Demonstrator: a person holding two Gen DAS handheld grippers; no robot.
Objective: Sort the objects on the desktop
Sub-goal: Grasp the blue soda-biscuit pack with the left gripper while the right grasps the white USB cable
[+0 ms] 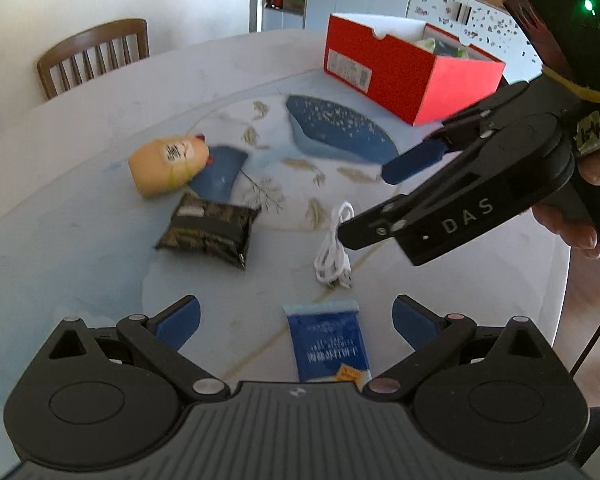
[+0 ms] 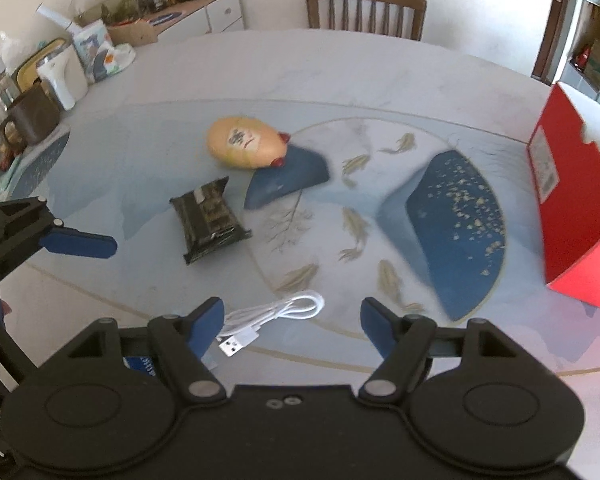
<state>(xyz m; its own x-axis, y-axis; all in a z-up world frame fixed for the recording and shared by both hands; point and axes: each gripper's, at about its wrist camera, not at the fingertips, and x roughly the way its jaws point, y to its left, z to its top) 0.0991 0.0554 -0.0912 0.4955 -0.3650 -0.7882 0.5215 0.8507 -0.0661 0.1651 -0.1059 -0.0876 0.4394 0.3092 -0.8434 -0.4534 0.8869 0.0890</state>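
Both grippers are wide open with nothing in them: left gripper (image 1: 296,316) hangs over the blue packet (image 1: 326,342), right gripper (image 2: 292,320) over the white cable (image 2: 278,314). Red box (image 1: 404,68) sits at the far side of the table (image 1: 100,120). My worry: that loose cable coil could slip or dangle out of a pinch, and the two grippers are close enough to bump

red box (image 1: 404,76): 1 | white cable (image 1: 334,248): 1 | black packet (image 1: 208,230): 1 | blue packet (image 1: 328,344): 1 | yellow pouch (image 1: 168,164): 1 | chair (image 1: 92,56): 1
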